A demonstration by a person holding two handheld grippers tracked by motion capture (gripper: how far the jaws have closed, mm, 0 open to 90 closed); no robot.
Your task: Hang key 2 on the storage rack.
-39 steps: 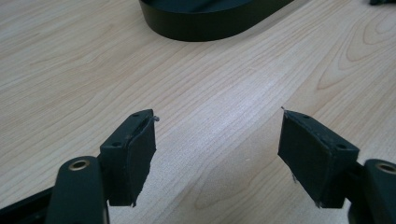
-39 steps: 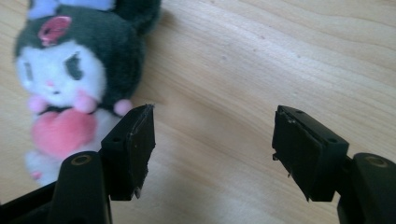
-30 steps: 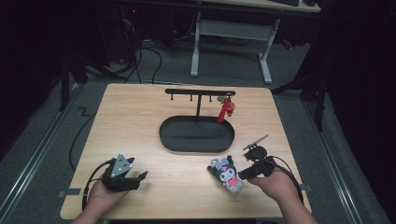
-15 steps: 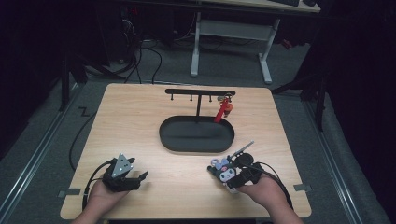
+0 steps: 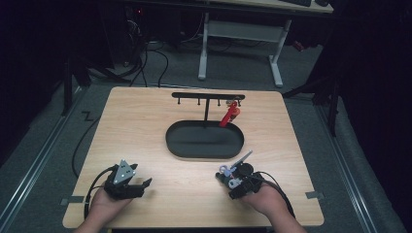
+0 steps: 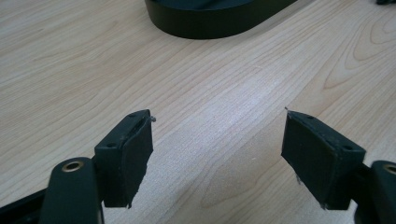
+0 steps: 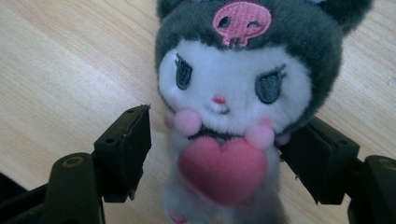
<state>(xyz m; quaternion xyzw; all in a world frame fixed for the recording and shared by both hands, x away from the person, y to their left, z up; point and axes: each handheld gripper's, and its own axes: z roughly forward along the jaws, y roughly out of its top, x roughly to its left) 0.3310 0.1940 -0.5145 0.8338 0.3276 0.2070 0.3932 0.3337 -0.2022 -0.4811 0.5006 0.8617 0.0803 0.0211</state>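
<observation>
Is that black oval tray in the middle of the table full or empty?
Empty. In the high view the black tray shows only its bare dark floor; the red thing hangs from the rack above its far edge.

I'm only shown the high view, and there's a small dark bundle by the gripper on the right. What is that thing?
Observer: A plush toy with a dark grey hood bearing a pink skull, a white face and a pink heart on its chest.
Operator: Is it gripped yet?
Observer: It lies between the jaws of the right gripper, which have just been closing. A gap shows beside one pad, so they are not clamped on it yet.
Operator: And the other gripper?
Observer: The left gripper is open, with bare table between its jaws.
</observation>
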